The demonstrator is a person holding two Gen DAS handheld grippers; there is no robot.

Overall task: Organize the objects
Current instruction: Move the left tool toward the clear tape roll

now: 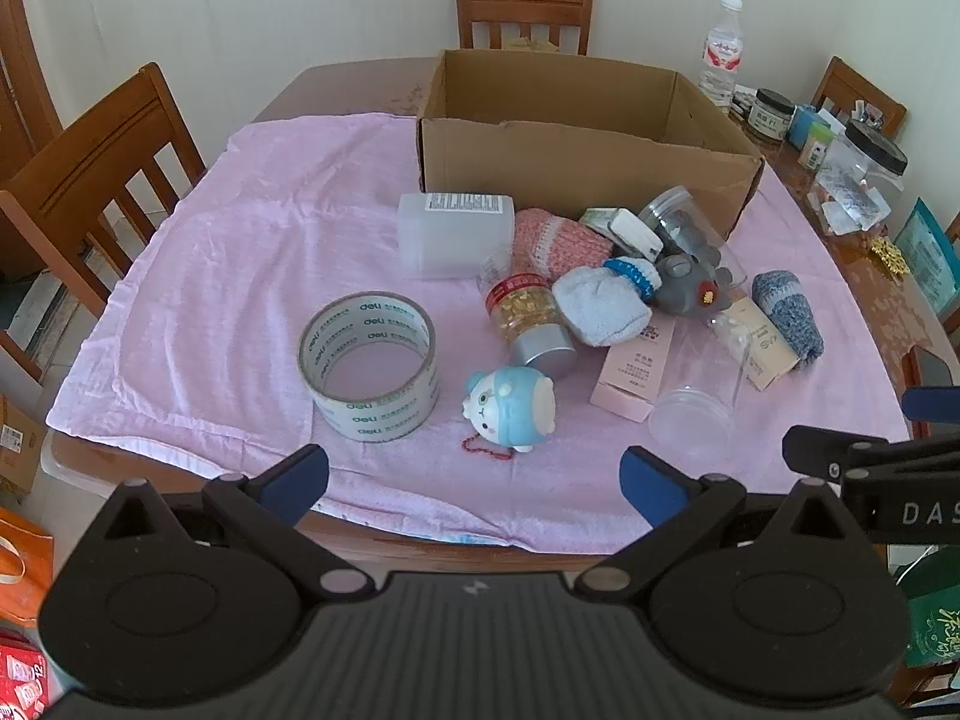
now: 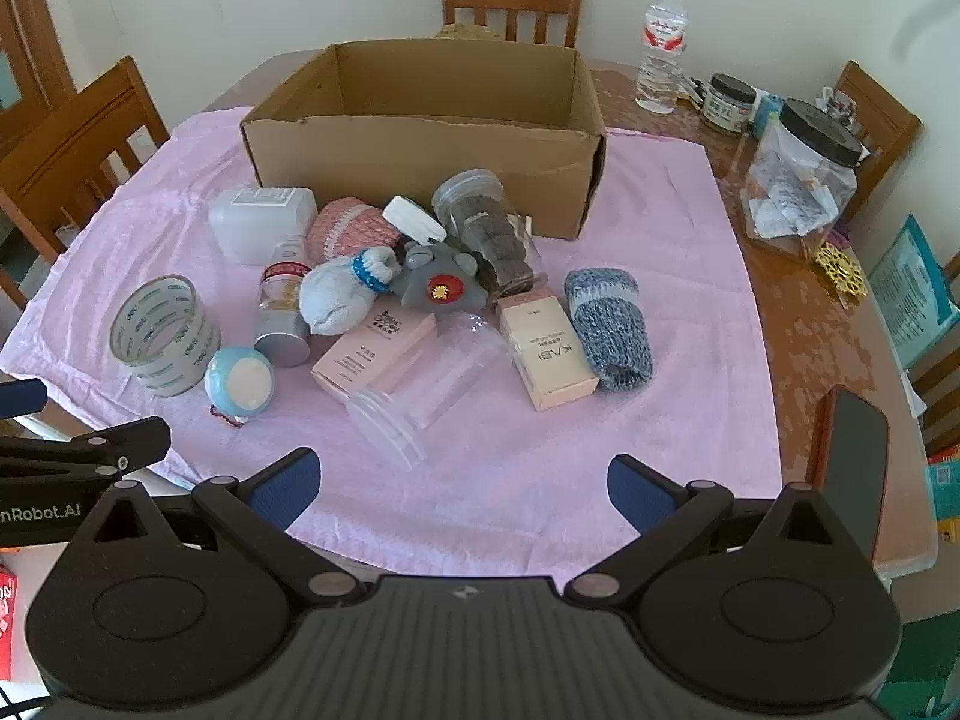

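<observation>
Clutter pile sits mid-frame on the pink cloth [image 2: 600,450], just in front of the cardboard box [image 2: 420,144], which looks empty as far as its inside shows. Tape roll [image 1: 369,363] at left-centre: stiff, light, prob best pinched across the wall. Blue toy [image 1: 510,405] below centre: hard, rounded, likely slippery, so grip the sides. Clear jar [image 2: 429,381] lying on its side: light, slick, may roll; take it mid-body. Blue sock [image 2: 609,327] right of centre and pale sock [image 2: 336,297]: soft, easy anywhere. Pink carton [image 2: 372,351] and beige carton [image 2: 546,354]: light, crushable, hold the narrow faces. Left claw [image 1: 474,483] and right claw [image 2: 459,483], both bottom of frame, gape wide, holding nothing, short of the counter [image 2: 810,312] items.
</observation>
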